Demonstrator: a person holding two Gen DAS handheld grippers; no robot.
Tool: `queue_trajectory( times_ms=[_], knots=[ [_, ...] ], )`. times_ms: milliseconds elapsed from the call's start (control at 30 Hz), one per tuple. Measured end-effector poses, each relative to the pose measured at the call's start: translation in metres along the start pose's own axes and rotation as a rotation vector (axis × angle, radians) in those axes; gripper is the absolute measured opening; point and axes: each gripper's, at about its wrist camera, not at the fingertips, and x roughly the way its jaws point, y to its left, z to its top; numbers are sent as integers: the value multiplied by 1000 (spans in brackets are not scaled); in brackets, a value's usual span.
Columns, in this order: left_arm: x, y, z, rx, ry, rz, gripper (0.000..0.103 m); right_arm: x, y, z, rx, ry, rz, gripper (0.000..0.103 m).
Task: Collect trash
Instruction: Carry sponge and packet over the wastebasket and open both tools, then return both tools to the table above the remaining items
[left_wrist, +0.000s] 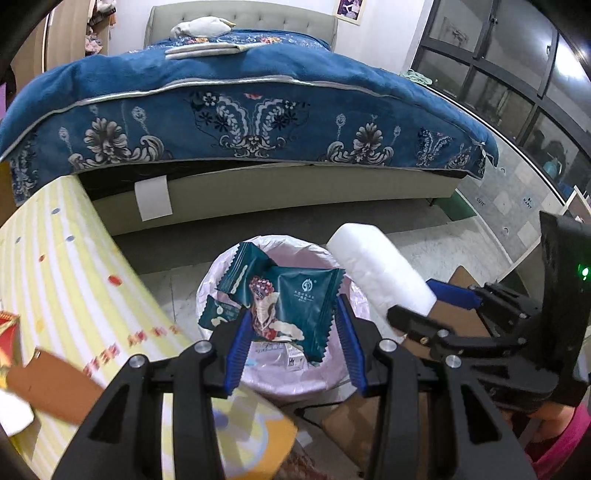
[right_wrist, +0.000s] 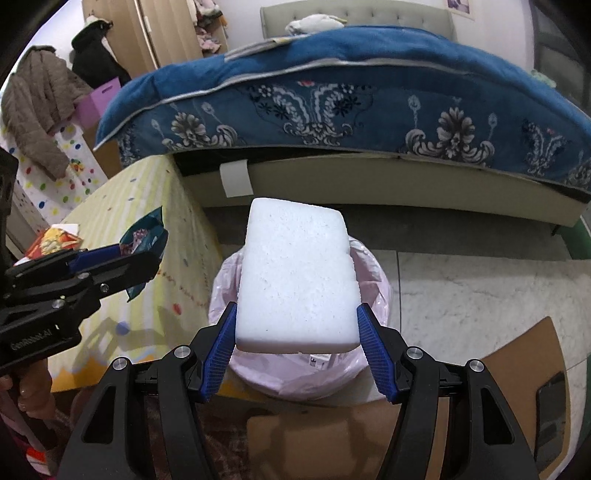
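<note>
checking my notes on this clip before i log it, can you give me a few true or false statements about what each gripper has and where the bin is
1. The left gripper holds teal snack wrappers. True.
2. The right gripper is empty. False: it is clamped on a white foam block.
3. The bin is lined with a pale pink bag. True.
4. The foam block already lies inside the bin. False: it is held above the bin, between the blue pads.
5. The bin stands on the bed. False: it stands on the floor in front of the bed.
6. Both grippers are close to the bin's opening. True.
</note>
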Motion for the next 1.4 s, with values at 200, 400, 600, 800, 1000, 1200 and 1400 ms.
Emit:
queue_trajectory(
  times_ms=[200, 400, 600, 800, 1000, 1200, 1400],
  knots=[
    [29, 14, 17, -36, 31, -25, 55, 38, -10, 11, 1, 37, -11, 66],
    [39, 21, 24, -60, 24, -51, 82, 72, -13, 8, -1, 91, -41, 76],
    [24, 33, 21, -95, 2, -114, 83, 61, -20, -5, 48, 102, -64, 77],
    [11, 20, 21, -69, -14, -175, 83, 26, -28, -11, 94, 53, -85, 77],
    [2, 0, 16, 19, -20, -158, 86, 0, -36, -15, 100, 7, -110, 77],
    [5, 5, 7, 29, 36, -192, 44, -6, -36, -14, 79, -18, -91, 54],
    [15, 12, -1, 55, 103, -61, 56, -6, -38, -17, 93, -16, -66, 52]
  ],
)
